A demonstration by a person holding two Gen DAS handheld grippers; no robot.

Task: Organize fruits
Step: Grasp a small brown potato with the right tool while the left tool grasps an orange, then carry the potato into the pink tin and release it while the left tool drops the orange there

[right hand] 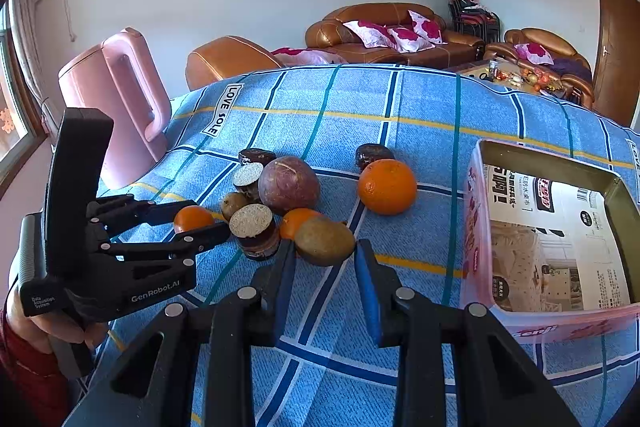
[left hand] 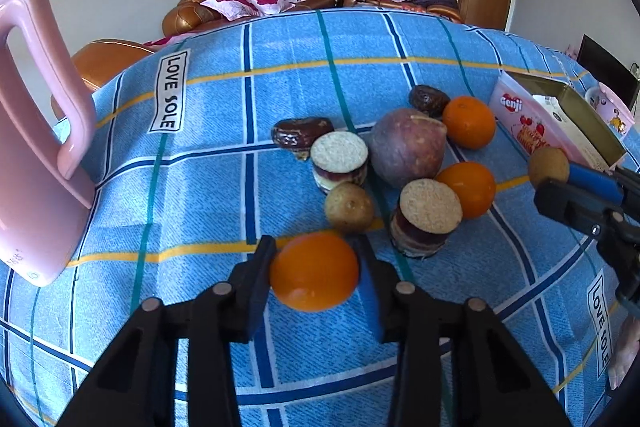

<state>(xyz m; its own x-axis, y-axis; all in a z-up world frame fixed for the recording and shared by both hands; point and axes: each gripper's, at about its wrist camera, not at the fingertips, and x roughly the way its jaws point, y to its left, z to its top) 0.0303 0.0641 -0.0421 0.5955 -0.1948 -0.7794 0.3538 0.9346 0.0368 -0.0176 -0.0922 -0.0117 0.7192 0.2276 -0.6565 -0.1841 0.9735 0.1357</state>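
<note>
My left gripper (left hand: 315, 259) is shut on a small orange (left hand: 314, 270), also seen in the right wrist view (right hand: 192, 219). My right gripper (right hand: 325, 247) is shut on a brown kiwi-like fruit (right hand: 325, 241), which shows in the left wrist view (left hand: 548, 167). On the blue checked cloth lie a purple passion fruit (right hand: 289, 185), a big orange (right hand: 386, 187), another orange (right hand: 298, 221), a second brown fruit (left hand: 349, 207), two dark dates (left hand: 302, 133) and two round sandwich biscuits (left hand: 426, 217).
An open pink Genji box (right hand: 474, 227) with a printed card inside stands at the right. A pink kettle (right hand: 120, 99) stands at the left edge of the table. Sofas and a door lie beyond the table.
</note>
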